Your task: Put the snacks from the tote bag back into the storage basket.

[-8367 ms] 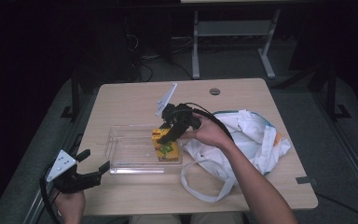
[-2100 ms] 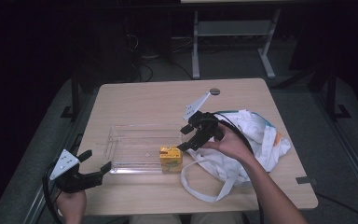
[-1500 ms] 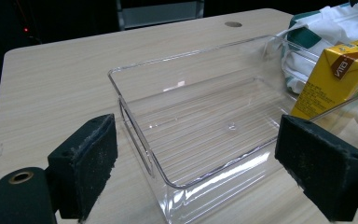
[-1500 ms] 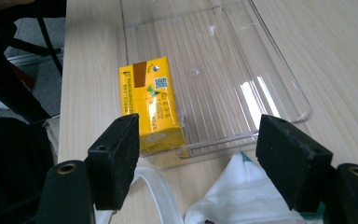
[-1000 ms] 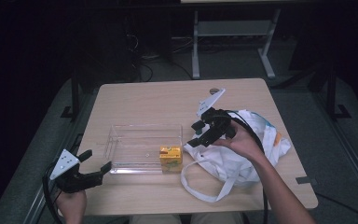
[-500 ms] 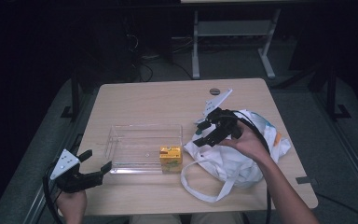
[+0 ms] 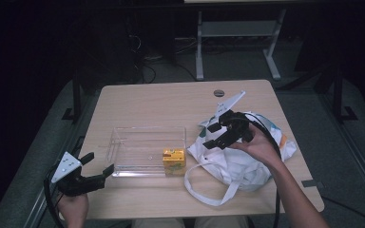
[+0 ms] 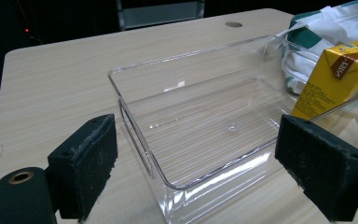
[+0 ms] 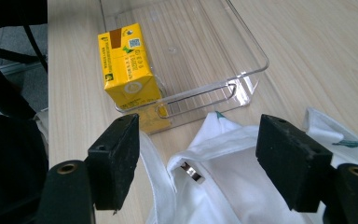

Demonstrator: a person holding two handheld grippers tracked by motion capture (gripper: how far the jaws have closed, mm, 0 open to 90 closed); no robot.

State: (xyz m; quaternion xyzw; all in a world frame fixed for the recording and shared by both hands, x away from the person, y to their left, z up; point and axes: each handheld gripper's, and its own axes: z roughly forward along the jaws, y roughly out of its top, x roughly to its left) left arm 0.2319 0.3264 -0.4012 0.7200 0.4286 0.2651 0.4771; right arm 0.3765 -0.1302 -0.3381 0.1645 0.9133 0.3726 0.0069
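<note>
1. One carton (image 7: 174, 157) is in the clear bin (image 7: 123, 142) at mid-frame of the high view, against the bin's right end wall. It was carried there by the right gripper (image 7: 214, 135) some seconds back.
2. Since then the right gripper has let go and travelled right. It now sits over the white bag (image 7: 247, 161) at centre-right.
3. Right fingers (image 9: 116, 161): roughly half open, nothing between them. Likely going in for the next item.
4. Left gripper (image 7: 97, 166), lower left, hasn't budged; fingers (image 8: 86, 163) wide apart and empty, off the bench (image 7: 161, 102) edge.
5. Right gripper view shows the bag mouth just below the bin handle, plus a small metal piece (image 9: 191, 171) in the folds. High view can't resolve that.
6. Left gripper view shows the bin is otherwise empty, carton (image 8: 335, 74) at upper right.
</note>
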